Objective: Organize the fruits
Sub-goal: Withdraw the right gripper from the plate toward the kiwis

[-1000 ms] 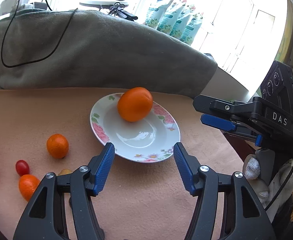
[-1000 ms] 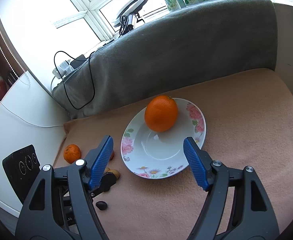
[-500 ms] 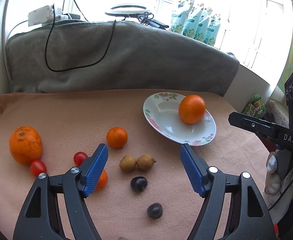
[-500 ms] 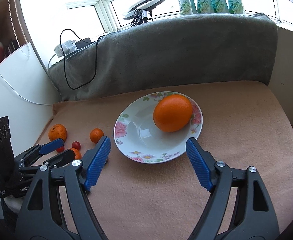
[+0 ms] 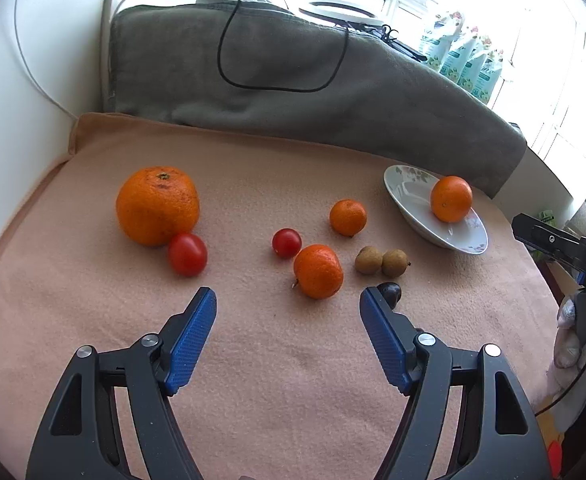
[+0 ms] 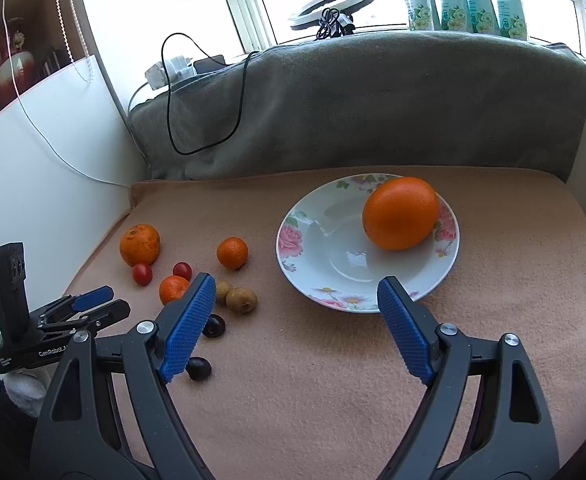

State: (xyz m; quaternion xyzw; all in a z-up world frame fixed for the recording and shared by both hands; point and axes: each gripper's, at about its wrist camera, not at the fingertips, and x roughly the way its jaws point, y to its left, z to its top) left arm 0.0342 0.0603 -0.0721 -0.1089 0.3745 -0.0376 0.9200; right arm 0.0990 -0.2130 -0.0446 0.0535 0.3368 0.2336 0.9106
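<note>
Fruit scattered on bench [image 5: 253, 360] | one orange [image 6: 400, 213] on plate [image 6: 293, 240], 1 o'clock | left tongs [image 5: 287, 305] and right tongs [image 6: 296, 291] wide open, empty | risk: small tangerine [image 5: 318, 271] rolls if pinched off-centre

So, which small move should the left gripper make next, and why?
Probably ease the left gripper forward and a little right, over the small orange just ahead. Its jaws stand open and empty, only one orange lies on the plate, and this fruit is the nearest one still on the cloth.
</note>
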